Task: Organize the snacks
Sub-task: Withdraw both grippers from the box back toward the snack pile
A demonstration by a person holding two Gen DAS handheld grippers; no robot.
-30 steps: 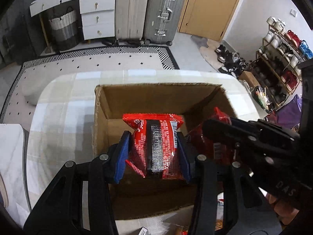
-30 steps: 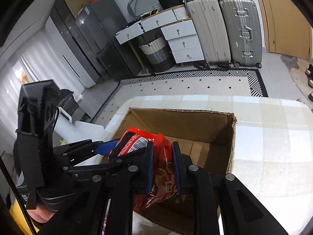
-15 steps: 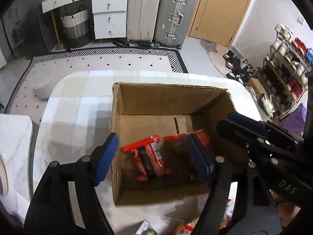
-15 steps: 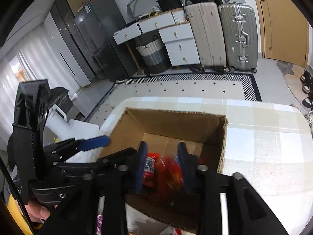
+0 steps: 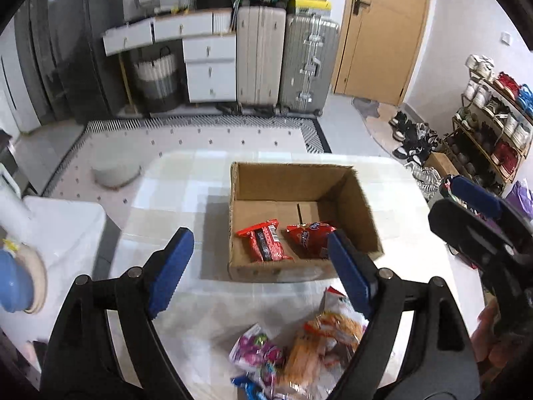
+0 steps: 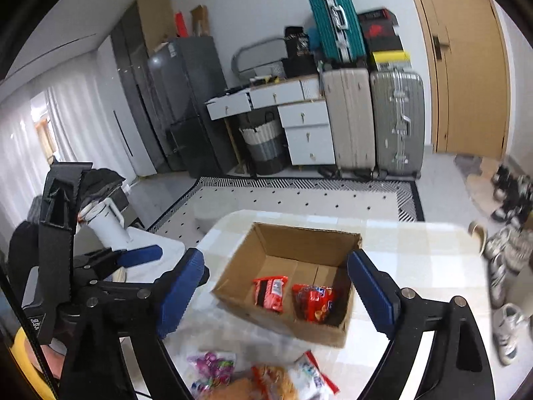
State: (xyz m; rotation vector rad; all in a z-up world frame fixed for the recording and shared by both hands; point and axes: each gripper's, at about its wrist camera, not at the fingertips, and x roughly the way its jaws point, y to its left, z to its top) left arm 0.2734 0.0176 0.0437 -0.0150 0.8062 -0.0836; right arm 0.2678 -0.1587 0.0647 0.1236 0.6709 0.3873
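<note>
An open cardboard box (image 5: 363, 213) (image 6: 283, 243) stands on the pale checked table. Two red snack packs lie on its floor: a red-and-black pack (image 5: 265, 241) (image 6: 270, 291) on the left and a red chip bag (image 5: 308, 233) (image 6: 313, 301) on the right. My left gripper (image 5: 258, 266) hangs above the box's near side, jaws opening, nothing between them. My right gripper (image 6: 276, 295) is also raised over the box, jaws opening and empty. A heap of loose snack packs (image 5: 299, 350) (image 6: 260, 376) lies on the table nearer than the box.
The table's (image 5: 173, 193) left edge borders a white side surface with a blue bowl (image 5: 13, 286). Beyond the table are a patterned rug, suitcases (image 5: 286, 63), drawers and a shoe rack (image 5: 493, 126). A white bottle (image 6: 106, 223) stands left of the table.
Both grippers let go of their red packs, which now lie in the box. Both opened wide and drew up and back, so the box looks smaller and the loose snack heap came into view.
</note>
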